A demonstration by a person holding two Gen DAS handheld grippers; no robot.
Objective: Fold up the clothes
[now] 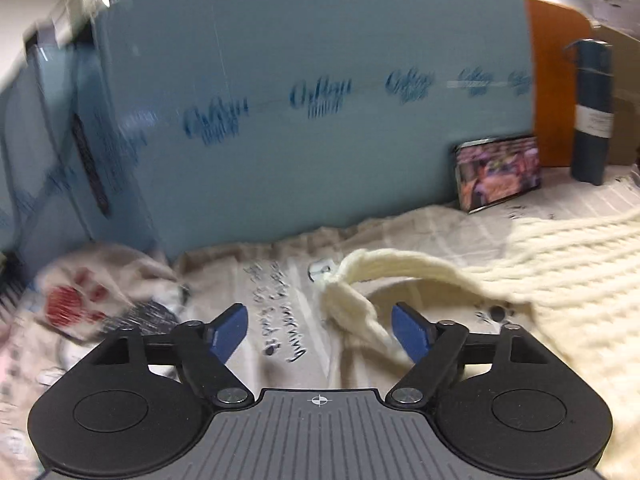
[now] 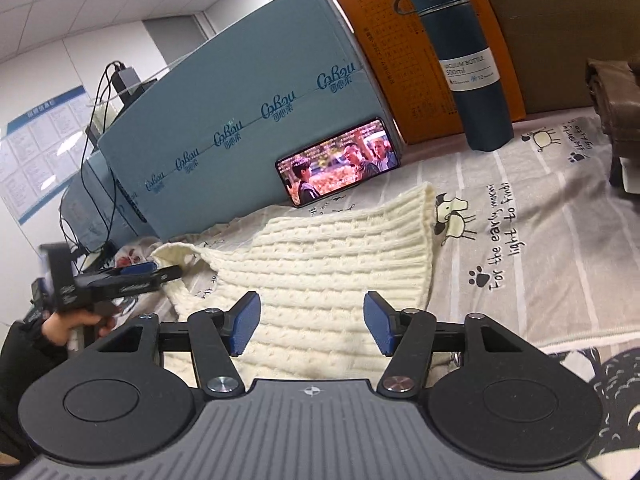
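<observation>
A cream cable-knit sweater vest (image 2: 320,264) lies flat on the printed sheet (image 2: 540,240). In the left wrist view its body (image 1: 568,280) fills the right side and a shoulder strap (image 1: 380,276) loops out between my fingers. My left gripper (image 1: 320,332) is open, its blue pads either side of the strap without touching it; it also shows from the side in the right wrist view (image 2: 160,272) at the vest's left edge. My right gripper (image 2: 312,328) is open just above the vest's near part.
A large blue carton (image 2: 248,132) stands along the back, with a phone (image 2: 338,160) playing video leaned on it. A dark blue vacuum bottle (image 2: 468,60) and an orange board (image 2: 392,48) stand behind. Brown folded clothing (image 2: 616,92) is at far right. Another printed garment (image 1: 92,292) lies left.
</observation>
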